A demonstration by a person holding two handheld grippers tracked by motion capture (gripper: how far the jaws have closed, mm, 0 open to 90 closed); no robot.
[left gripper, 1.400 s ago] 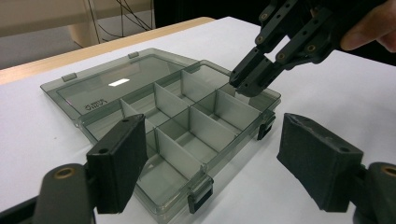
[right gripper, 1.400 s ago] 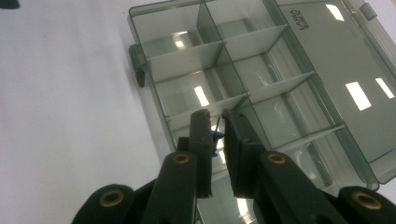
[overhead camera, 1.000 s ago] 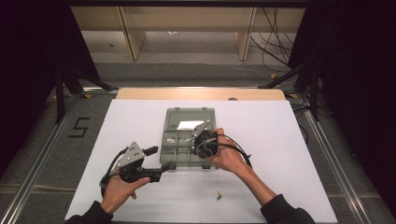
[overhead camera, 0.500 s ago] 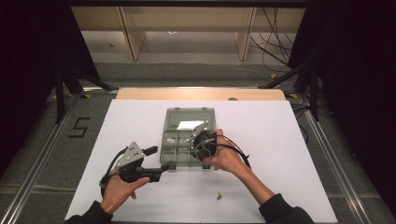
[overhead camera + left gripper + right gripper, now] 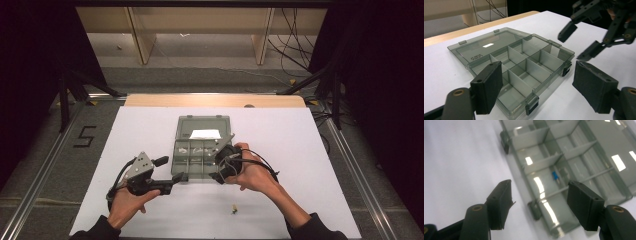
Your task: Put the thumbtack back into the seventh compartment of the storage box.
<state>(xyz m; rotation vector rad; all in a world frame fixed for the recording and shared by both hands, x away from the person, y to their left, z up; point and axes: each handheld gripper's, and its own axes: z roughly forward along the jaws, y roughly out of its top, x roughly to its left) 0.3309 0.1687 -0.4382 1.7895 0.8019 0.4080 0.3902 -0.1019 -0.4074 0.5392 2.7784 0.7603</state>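
Observation:
A grey see-through compartment box (image 5: 200, 159) lies open in the middle of the white table, its lid (image 5: 204, 127) flat behind it. In the right gripper view a small blue piece (image 5: 554, 175) lies in one compartment of the box (image 5: 564, 155). My right gripper (image 5: 218, 166) hovers over the box's front right corner. Its jaws have just been opening, and nothing is between them (image 5: 540, 187). My left gripper (image 5: 172, 169) rests open by the front left corner of the box (image 5: 524, 65), pads (image 5: 486, 90) clear of it. The right gripper (image 5: 579, 42) shows open across the box.
A small yellowish piece (image 5: 233, 208) lies on the white table (image 5: 310, 170) near its front edge, right of centre. A wooden strip (image 5: 215, 100) borders the table's far edge, with cables and dark stands beyond.
The right gripper's jaws have spread apart, and the hand has shifted slightly toward the right front of the box. The left gripper has stayed put.

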